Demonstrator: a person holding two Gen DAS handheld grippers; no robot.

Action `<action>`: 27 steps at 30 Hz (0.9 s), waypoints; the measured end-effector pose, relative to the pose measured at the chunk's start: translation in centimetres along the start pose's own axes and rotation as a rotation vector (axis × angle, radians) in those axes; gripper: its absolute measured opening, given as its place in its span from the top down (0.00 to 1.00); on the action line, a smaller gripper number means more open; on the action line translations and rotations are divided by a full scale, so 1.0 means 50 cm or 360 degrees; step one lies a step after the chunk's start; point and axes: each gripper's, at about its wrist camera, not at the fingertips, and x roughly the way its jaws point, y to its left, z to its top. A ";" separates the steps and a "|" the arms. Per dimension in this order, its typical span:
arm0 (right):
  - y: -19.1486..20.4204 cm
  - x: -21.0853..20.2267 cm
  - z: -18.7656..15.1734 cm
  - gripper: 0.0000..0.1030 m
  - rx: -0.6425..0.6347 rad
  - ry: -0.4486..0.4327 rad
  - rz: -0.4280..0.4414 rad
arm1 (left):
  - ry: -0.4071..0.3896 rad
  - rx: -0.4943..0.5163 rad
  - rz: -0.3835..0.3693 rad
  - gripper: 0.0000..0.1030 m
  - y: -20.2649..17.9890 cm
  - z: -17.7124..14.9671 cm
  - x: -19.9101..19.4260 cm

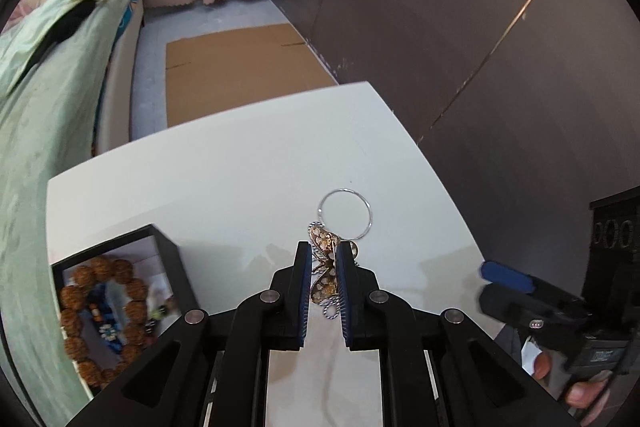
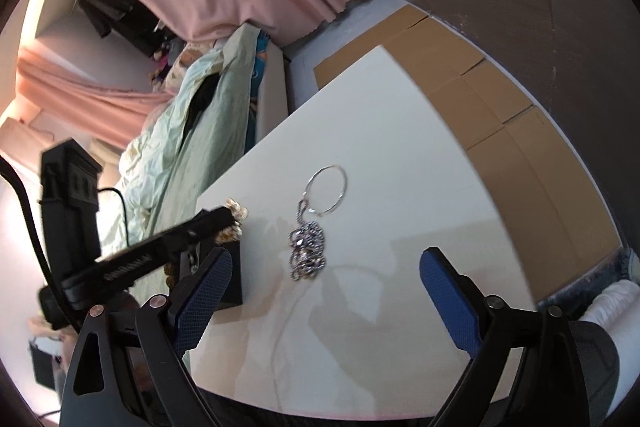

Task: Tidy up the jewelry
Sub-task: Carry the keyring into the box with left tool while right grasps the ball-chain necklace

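Observation:
My left gripper (image 1: 324, 251) is shut on a gold filigree butterfly ornament (image 1: 320, 235), held above the white table (image 1: 240, 179). A thin silver hoop (image 1: 346, 213) lies on the table just beyond it. In the right wrist view the hoop (image 2: 326, 195) joins a heaped silver chain (image 2: 308, 251) on the table. My right gripper (image 2: 327, 257) stands open short of that chain, with nothing between its fingers. The left gripper (image 2: 228, 221) shows there at the left, with the gold ornament (image 2: 237, 211) at its tip.
A black open box (image 1: 168, 259) holding a brown bead bracelet (image 1: 132, 291) stands at the table's left edge. A bed with pale green bedding (image 1: 36, 147) runs beside the table. Flat cardboard (image 1: 240, 75) lies on the floor beyond. A dark wall (image 1: 480, 47) closes the right side.

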 end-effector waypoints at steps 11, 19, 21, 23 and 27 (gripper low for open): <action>0.066 0.091 -0.014 0.33 -0.0175 0.0169 -0.0102 | -0.0125 -0.0090 0.0009 0.87 0.073 -0.017 -0.087; 0.094 0.133 -0.017 0.35 -0.0292 0.0229 -0.0293 | -0.0159 -0.0187 0.0026 0.87 0.137 -0.040 -0.117; 0.104 0.151 -0.015 0.35 -0.0341 0.0269 -0.0360 | -0.0165 -0.0205 0.0027 0.87 0.151 -0.046 -0.122; 0.113 0.166 -0.014 0.36 -0.0390 0.0310 -0.0406 | -0.0174 -0.0227 0.0030 0.87 0.164 -0.050 -0.127; 0.126 0.193 -0.015 0.46 -0.0513 0.0373 -0.0522 | -0.0189 -0.0274 0.0019 0.87 0.190 -0.061 -0.134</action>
